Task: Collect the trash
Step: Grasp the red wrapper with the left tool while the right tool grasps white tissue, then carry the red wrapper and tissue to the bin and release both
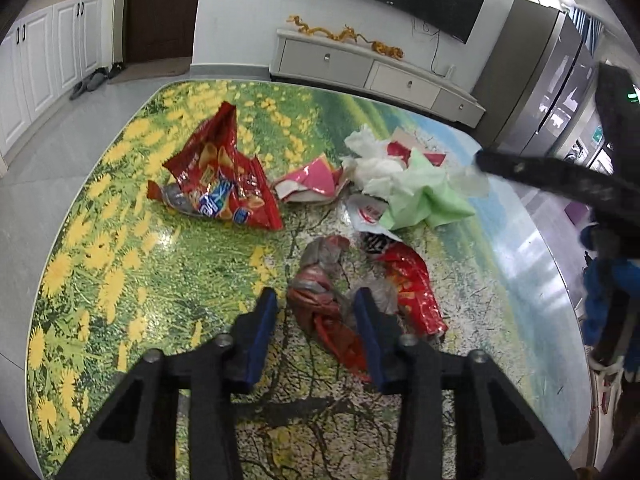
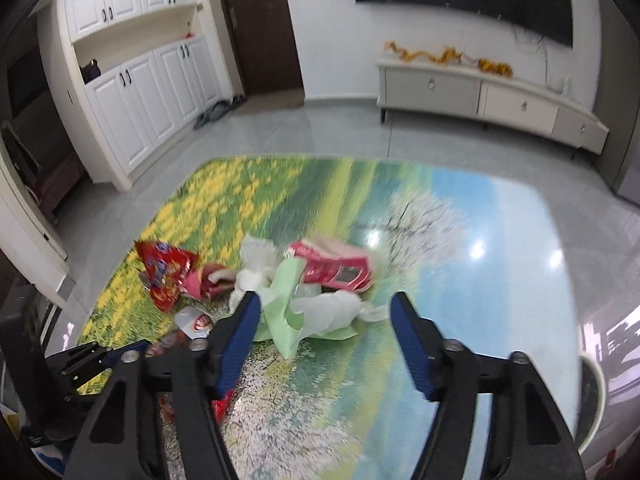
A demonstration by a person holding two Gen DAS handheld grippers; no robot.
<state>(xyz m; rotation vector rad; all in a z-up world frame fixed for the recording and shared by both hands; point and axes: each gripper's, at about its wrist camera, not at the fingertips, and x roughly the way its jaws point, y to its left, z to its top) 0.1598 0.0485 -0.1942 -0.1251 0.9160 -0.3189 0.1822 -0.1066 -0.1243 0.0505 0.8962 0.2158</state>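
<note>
Two red snack bags (image 1: 224,176) (image 1: 416,292), one crushed bottle (image 1: 320,300), one green bag (image 1: 424,196), two white tissue wads (image 1: 380,160) (at twelve o'clock), one pink wrapper (image 1: 312,180).

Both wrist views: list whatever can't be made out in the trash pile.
- Bottle, left view: mostly covered by the chip bag; contents unreadable.
- Pink carton, right view: motion blur hides its print.
- Red wrapper, left view: near end hidden behind the left gripper.
- Trash bin: in neither view.

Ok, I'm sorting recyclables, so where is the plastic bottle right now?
In the left wrist view the plastic bottle lies at the table's left, poking out from under the big red chip bag, left of the pink wrapper.
</note>
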